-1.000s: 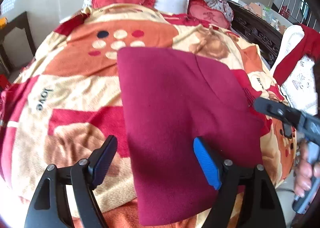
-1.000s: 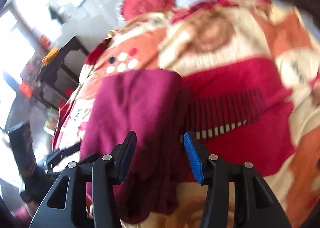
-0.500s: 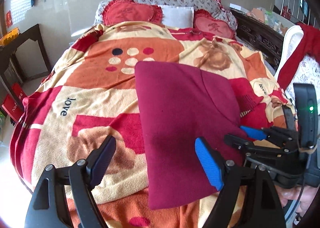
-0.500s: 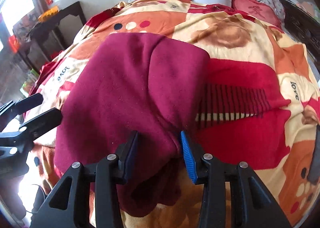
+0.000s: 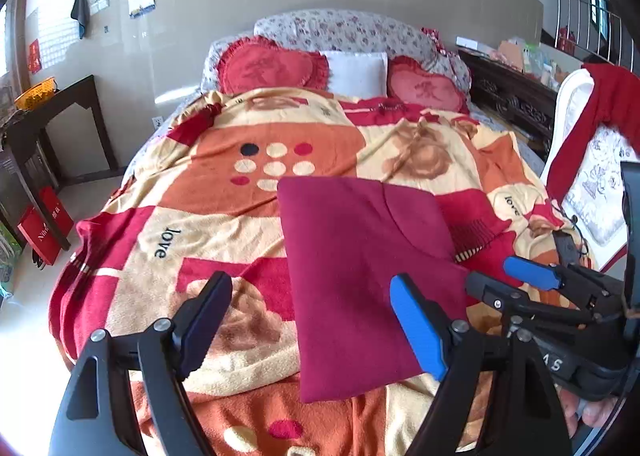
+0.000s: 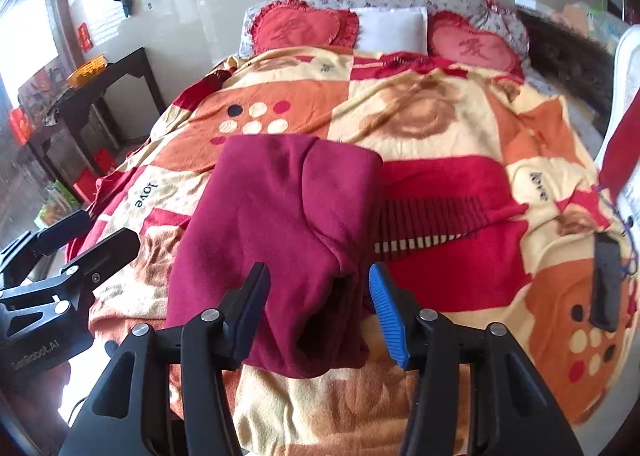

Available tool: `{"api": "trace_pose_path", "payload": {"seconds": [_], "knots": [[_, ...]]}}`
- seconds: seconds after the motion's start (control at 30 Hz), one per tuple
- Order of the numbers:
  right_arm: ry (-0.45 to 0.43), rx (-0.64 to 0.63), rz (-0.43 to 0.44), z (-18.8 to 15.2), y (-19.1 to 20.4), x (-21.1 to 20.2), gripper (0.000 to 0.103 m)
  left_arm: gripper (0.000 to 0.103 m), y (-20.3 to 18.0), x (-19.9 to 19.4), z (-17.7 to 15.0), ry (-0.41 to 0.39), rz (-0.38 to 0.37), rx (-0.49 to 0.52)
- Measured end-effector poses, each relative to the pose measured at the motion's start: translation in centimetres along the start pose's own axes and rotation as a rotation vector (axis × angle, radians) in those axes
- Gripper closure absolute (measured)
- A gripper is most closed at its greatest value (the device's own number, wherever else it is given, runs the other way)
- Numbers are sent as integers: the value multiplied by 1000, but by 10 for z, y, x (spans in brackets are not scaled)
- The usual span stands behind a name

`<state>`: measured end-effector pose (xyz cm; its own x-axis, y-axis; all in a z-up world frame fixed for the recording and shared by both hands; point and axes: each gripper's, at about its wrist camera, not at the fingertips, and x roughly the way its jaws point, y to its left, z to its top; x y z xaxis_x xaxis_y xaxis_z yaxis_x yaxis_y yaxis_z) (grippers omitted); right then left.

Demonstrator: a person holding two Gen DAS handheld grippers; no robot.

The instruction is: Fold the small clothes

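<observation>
One maroon garment (image 5: 360, 276) lies folded into a neat oblong near the foot of the bed, on the patterned blanket (image 5: 224, 216), its long edges running toward the pillows; a layer lapped over its right side makes a curved seam across the top, which I take to be a sleeve or side panel turned in to narrow it. The right gripper (image 6: 316, 308) stands over the near right corner, where the cloth bunches into a rolled, open-ended fold; its jaws have just been opening, and the fold sits between them with a gap showing on both sides, so it looks let go rather than pinched. The left gripper (image 5: 308, 324) hangs above the near left edge with its jaws spread wide and nothing in them, the cloth's edge simply lying below. To my eye this fold is laid and both tools are clear of it, perhaps before a last fold end to end. Counting: one garment being worked, two grippers, two red heart cushions (image 5: 272, 68) with one white pillow (image 5: 356, 72) between them at the head, and a red piece of clothing draped over a white chair (image 5: 576, 104) to the right.
</observation>
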<state>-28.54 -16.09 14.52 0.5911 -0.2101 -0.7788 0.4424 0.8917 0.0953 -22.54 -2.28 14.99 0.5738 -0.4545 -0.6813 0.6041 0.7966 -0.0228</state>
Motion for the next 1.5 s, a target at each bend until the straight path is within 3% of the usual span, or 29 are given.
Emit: {"api": "trace_pose_path", "payload": {"seconds": [0.13, 0.2, 0.87, 1.5], "knots": [[-25, 11, -2, 3, 5, -10, 61, 16, 4, -12, 0, -24, -4, -12], [-35, 21, 5, 4, 7, -15, 56, 9, 6, -17, -1, -38, -9, -22], [-79, 13, -12, 16, 13, -28, 56, 6, 19, -29, 5, -73, 13, -61], [-62, 24, -6, 18, 12, -20, 56, 6, 19, -22, 6, -56, 25, -68]]}}
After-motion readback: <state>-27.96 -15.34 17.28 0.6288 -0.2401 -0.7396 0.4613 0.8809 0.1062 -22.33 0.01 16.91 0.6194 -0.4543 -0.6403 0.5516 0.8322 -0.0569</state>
